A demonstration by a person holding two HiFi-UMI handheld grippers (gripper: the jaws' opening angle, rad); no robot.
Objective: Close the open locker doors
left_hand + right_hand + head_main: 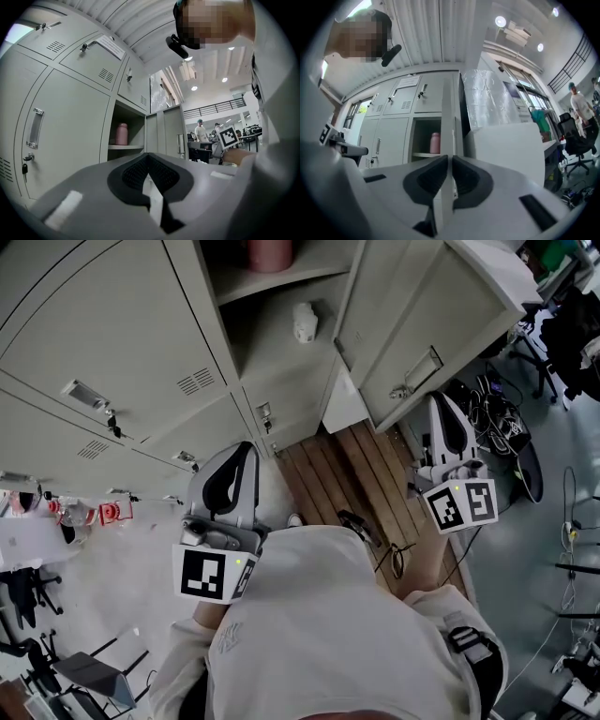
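A bank of grey lockers [103, 343] fills the top of the head view. One upper compartment [281, 306] stands open, with a pink bottle [267, 251] on its shelf and a small white object [305, 322] below. Its door [422, 315] is swung out to the right, handle [422, 369] near the free edge. My right gripper [439, 401] is shut, its tips close by that free edge. In the right gripper view the door edge [447, 117] rises straight beyond the right gripper [449, 159]. My left gripper [247, 450] is shut and empty before the lower lockers, apart from them.
Closed locker doors [65, 136] lie left of the open compartment. A white cabinet [506, 150] stands right of the door. Cables and black gear [497, 418] lie on the floor at right. Wooden planks [347, 474] run underfoot. People [200, 131] and an office chair [576, 140] are farther off.
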